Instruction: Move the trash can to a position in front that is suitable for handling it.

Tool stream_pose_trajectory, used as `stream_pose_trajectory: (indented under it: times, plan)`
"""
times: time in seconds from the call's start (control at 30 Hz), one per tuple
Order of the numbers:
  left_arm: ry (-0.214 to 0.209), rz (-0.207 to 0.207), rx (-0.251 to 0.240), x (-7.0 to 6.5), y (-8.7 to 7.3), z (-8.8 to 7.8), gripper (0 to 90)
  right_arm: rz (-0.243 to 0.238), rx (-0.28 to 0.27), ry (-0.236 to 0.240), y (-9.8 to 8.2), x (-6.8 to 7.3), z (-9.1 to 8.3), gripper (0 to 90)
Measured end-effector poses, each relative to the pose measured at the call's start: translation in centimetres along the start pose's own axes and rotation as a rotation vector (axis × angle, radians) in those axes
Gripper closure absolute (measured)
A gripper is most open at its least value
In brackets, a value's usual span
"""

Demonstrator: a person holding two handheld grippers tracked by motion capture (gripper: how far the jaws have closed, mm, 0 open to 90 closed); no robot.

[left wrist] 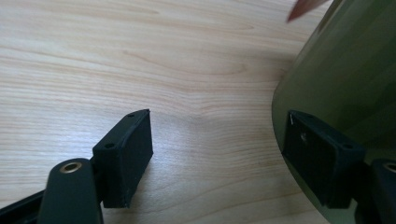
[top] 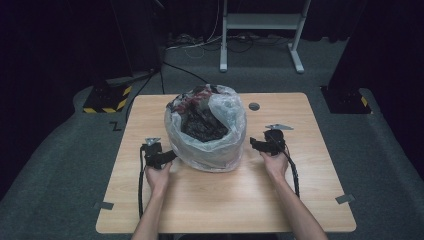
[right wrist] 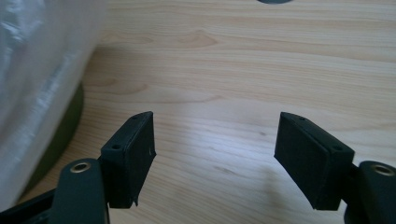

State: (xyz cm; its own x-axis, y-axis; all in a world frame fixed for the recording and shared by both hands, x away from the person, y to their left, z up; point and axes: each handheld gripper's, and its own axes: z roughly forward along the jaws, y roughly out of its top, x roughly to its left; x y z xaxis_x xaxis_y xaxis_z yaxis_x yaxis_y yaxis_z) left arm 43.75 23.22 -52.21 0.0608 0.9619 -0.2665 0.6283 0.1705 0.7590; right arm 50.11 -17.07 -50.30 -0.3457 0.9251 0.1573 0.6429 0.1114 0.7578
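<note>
Both sets of jaws are spread wide with nothing between them. The left gripper (top: pixel 167 157) sits low on the table (top: pixel 310 210), one jaw right up against the olive-green bin (left wrist: pixel 345 79), while the right gripper (top: pixel 256 143) hangs just off the bin's other side, clear of it. The bin stands mid-table with a clear plastic bag (top: pixel 227 112) lining it, full of dark rubbish. Looks to me like they're squaring up to deal with that bag, so next they'd need to go up to the loose rim and pinch the plastic, not the bin wall.
</note>
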Motion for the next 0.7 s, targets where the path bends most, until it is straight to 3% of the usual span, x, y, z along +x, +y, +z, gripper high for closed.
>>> stream_pose_trajectory:
  times: [0.27, 0.37, 0.7]
  plan:
    - [-0.025, -0.031, -0.022, -0.4, -0.1, 0.7, 24.8, 0.014, 0.019, 0.033, 0.5, 2.5, 2.5, 30.0]
    - [-0.032, -0.051, -0.018, -0.3, -0.2, 0.9, 25.8, -0.002, 0.027, 0.030, 0.6, 3.3, 3.2, 30.3]
    - [-0.046, -0.054, -0.013, -0.5, -0.2, 0.9, 28.1, -0.023, 0.021, 0.075, 0.6, 3.8, 3.8, 30.3]
